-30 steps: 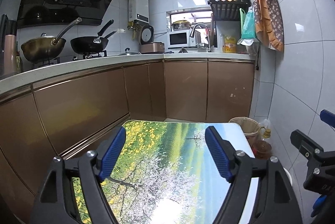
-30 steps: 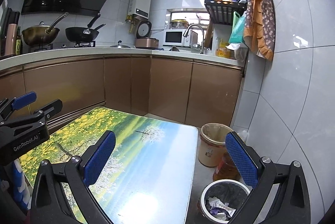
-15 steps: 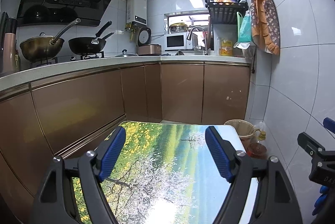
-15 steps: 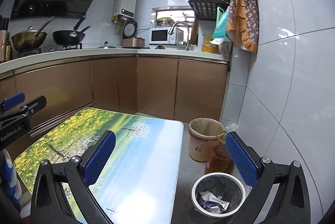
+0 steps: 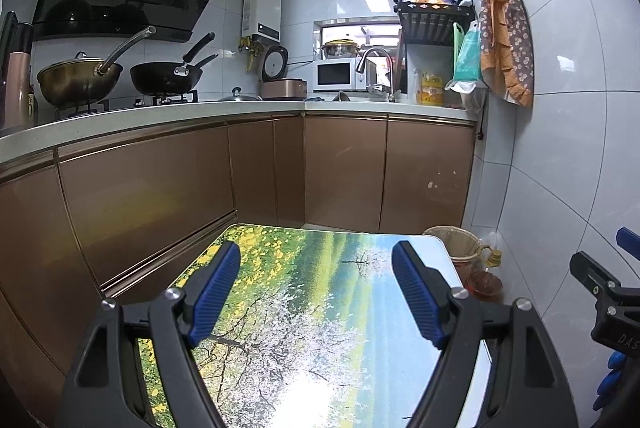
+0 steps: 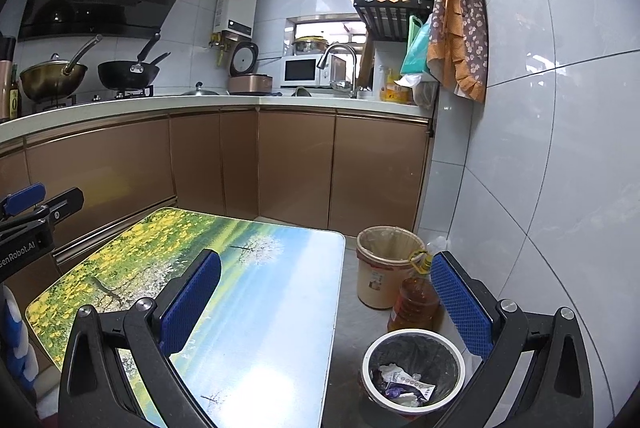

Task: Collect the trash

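both tongs, left [image 5: 316, 294] and right [image 6: 326, 302], are held wide apart with nothing gripped. trash [image 6: 404, 384] is seen only in the right wrist view, inside the near bin [image 6: 414, 338] on the floor right of the counter [image 6: 256, 292]. risk judged: oil bottle [image 6: 414, 298] just beside the bin could be knocked on reach-in. the left view hides the bin.
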Motion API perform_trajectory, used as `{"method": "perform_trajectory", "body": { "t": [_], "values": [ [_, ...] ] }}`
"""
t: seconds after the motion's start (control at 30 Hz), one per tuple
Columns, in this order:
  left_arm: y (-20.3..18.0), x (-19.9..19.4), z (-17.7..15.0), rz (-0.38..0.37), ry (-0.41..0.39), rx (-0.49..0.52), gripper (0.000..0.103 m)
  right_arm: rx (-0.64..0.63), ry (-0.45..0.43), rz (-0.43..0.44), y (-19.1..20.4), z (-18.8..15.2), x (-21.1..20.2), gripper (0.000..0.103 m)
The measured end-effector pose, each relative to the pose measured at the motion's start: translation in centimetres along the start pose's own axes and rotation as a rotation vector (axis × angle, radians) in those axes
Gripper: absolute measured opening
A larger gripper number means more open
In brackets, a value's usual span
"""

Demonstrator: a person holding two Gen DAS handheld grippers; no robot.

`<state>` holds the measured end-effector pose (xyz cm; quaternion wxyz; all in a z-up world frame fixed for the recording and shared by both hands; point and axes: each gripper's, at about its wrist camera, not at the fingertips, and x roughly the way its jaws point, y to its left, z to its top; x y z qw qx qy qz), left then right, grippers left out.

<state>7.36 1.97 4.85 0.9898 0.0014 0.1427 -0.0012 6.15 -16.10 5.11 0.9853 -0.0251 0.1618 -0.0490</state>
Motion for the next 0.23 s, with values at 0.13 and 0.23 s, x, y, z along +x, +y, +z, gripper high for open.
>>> {"method": "perform_trajectory", "body": {
  "t": [0.13,0.23],
  "values": [
    [0.01,-0.04,0.02,0.0,0.0,0.0,0.077,-0.002,-0.004,-0.003,0.05,0.03,-0.29,0.103],
    [-0.08,0.02,0.03,0.0,-0.001,0.0,0.077,-0.003,-0.006,-0.005,0.12,0.02,-0.51,0.103]
  ]
}}
